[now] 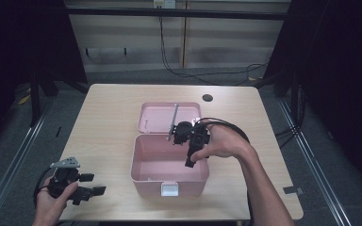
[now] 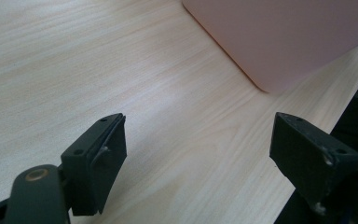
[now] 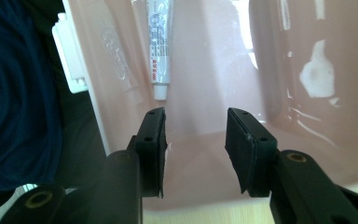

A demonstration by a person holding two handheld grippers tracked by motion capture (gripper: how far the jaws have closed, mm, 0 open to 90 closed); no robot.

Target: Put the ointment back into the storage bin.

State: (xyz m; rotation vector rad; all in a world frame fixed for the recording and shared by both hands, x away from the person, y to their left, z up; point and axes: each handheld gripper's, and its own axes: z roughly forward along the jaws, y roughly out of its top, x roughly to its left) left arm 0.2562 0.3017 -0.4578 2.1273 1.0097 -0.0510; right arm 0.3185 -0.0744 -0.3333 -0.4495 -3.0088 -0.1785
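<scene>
An open pink box (image 1: 134, 160) stands in the middle of the table, its lid (image 1: 158, 117) folded back behind it. In the right gripper view a white tube (image 3: 161, 46) with printed text lies inside the box (image 3: 279, 56) against the wall that carries the white latch (image 3: 70, 51). My right gripper (image 1: 189, 157) hangs over the box's right rear part and points down into it; its jaws (image 3: 196, 126) are open with nothing between them. My left gripper (image 1: 93, 184) rests open near the table's front left corner, wide apart (image 2: 198, 140) over bare wood, a corner of the box (image 2: 279, 37) beyond it.
A grey bar (image 1: 174, 120) lies across the lid. The white latch (image 1: 170, 189) is on the box's front wall. A round cable hole (image 1: 207, 98) sits near the table's far edge. The table's front edge runs close by my left gripper.
</scene>
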